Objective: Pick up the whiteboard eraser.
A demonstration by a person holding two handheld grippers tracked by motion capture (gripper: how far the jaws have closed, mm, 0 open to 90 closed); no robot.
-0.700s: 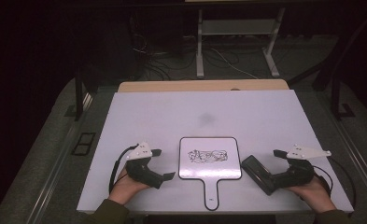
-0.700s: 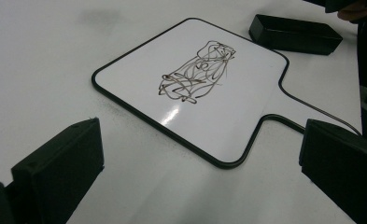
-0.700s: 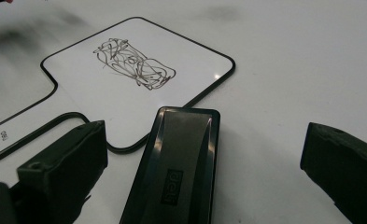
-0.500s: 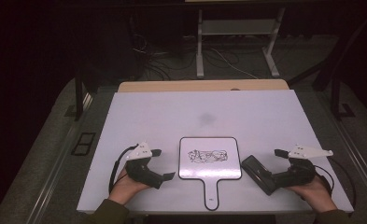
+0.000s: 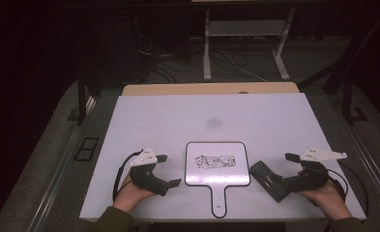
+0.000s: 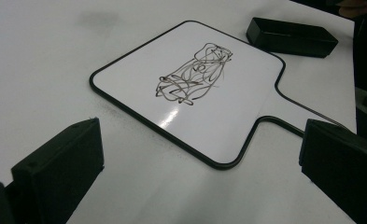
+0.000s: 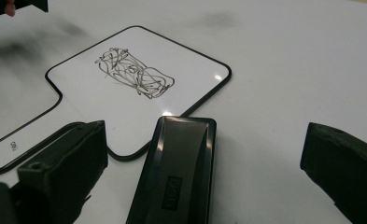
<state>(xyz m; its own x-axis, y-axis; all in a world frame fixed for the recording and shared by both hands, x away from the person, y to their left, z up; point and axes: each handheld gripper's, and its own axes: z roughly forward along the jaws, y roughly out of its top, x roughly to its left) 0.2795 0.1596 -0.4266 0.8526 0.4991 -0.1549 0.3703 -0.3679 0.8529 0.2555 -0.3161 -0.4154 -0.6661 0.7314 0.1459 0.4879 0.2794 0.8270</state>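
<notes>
A small white handled board [image 5: 217, 164] with a black scribble lies at the table's near middle. Just right of it lies a black eraser [image 5: 267, 180]. My right gripper [image 5: 286, 172] is open, its jaws wide on either side of the eraser without touching it. In the right gripper view the eraser [image 7: 176, 172] runs lengthwise between the jaws of that gripper [image 7: 204, 136], with the board [image 7: 125, 88] beyond. My left gripper [image 5: 168, 170] rests open left of the board with nothing between its jaws. The left gripper view looks past that gripper [image 6: 203, 140] onto the board [image 6: 190, 88] and the eraser [image 6: 291, 37].
The white table top [image 5: 211, 121] stretches away behind the board, with a faint grey smudge [image 5: 213, 122] mid-table. Its front edge lies just below my hands. A wooden strip [image 5: 211, 89] borders the far side; beyond are a dark floor and cables.
The right hand has edged very slightly to the right. Board, eraser and left gripper are where they were.
</notes>
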